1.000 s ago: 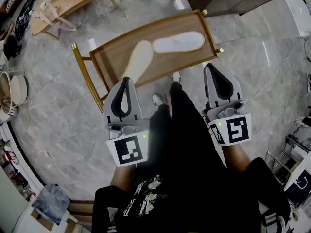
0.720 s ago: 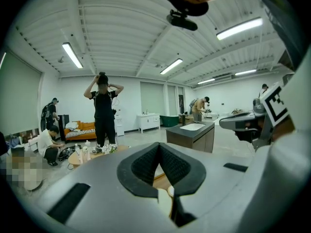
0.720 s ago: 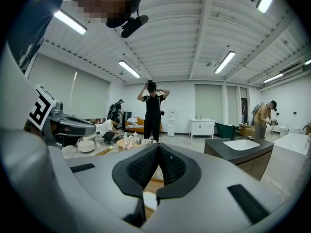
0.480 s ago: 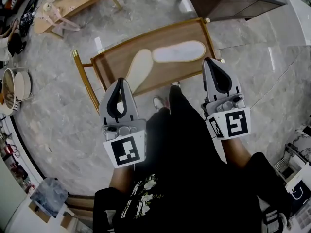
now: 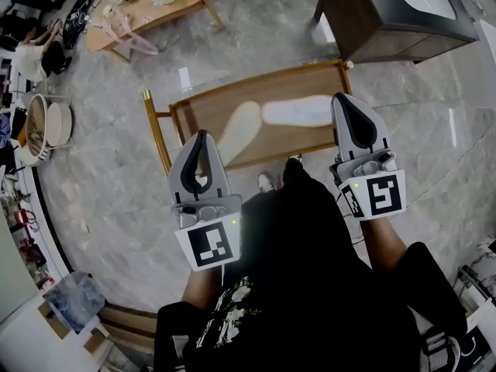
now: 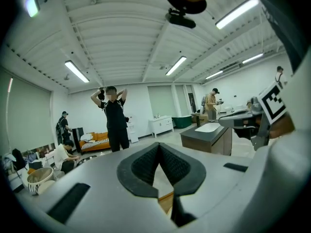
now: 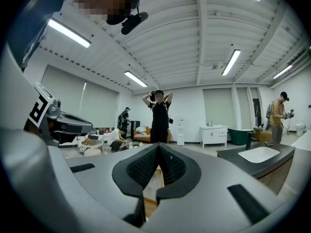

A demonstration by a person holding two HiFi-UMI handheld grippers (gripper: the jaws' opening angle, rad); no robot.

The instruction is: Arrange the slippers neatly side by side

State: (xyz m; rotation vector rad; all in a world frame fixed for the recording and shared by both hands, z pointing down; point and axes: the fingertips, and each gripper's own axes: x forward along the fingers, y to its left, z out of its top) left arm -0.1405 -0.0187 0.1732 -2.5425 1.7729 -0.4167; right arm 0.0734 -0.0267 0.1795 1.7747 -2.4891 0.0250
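Left claw: the left gripper [image 5: 203,135] is squeezed fully together, its black ribbed pads [image 6: 145,165] meeting at the tips with nothing caught between them. It sits at lower left of centre in the head view, nose pointing up the frame at the near edge of the wooden table [image 5: 256,80].

Right claw: the right gripper [image 5: 342,97] is pressed together too, and empty. It is right of centre, and its tip overlaps the table's right end in the picture, just beside the end of the white slipper [image 5: 302,111]. I cannot tell whether it touches anything.

Slippers: both lie on the table top in the upper middle of the head view. The white one runs nearly level across the right half. The beige slipper [image 5: 239,130] slants from lower left up to the right. Their inner ends meet near the table's middle, so the pair makes a bent line and does not lie parallel.

Holder: a person in black clothes [image 5: 310,285] fills the bottom of the frame, standing close against the table's near side.

Room: grey marbled floor [image 5: 108,208] all round. A dark cabinet [image 5: 387,18] with a pale basin is at upper right, and an oval table [image 5: 147,10] with clutter on it at upper left.

Beyond: both gripper views look level across a bright hall, where a standing person [image 7: 159,118] has both arms raised to the head.
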